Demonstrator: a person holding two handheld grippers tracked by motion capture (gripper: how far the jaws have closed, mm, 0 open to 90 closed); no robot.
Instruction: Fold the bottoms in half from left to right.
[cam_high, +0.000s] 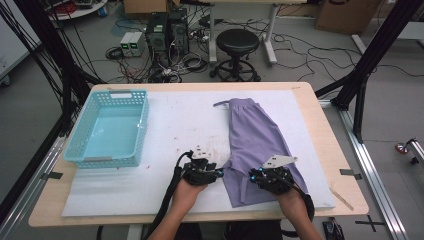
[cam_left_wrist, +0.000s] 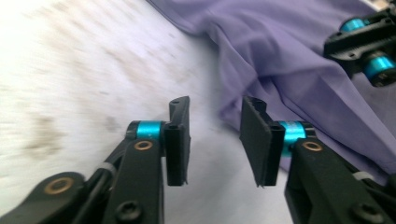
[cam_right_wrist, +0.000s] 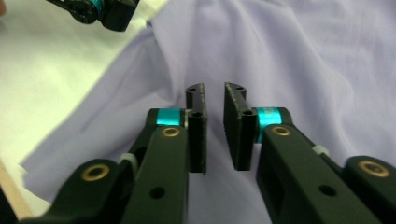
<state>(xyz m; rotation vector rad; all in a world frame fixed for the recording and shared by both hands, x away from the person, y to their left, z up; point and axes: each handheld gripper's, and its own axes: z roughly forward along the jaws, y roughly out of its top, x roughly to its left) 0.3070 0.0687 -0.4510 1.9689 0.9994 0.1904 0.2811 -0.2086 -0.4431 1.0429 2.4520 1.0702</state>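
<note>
- The purple shorts (cam_high: 255, 145) lay flat on the white mat (cam_high: 185, 120) that covered the table (cam_high: 320, 125), right of middle, with the waistband at the far end and the leg hems toward the person.
- A light-blue basket (cam_high: 111, 128) stood on the left part of the table, well apart from the cloth, with nothing seen inside it.
- The left gripper (cam_high: 202, 172) hung just beside the near left edge of the shorts; in the left gripper view its jaws stood wide apart over bare mat, with the cloth's edge (cam_left_wrist: 233, 116) just ahead and to the right, not yet between them.
- The right gripper (cam_high: 271, 178) sat over the near right leg; in the right gripper view its jaws were only narrowly apart above the fabric (cam_right_wrist: 280, 56), and no cloth appeared pinched between them.
- By my reading, the step in hand was the approach to the near hem, likely to fold the shorts or lift them toward the basket.
- The next move would call for the left jaws to slide right onto the edge, for both pairs to drop to the mat, and for each to close on the cloth layers only, not on the mat beneath.
</note>
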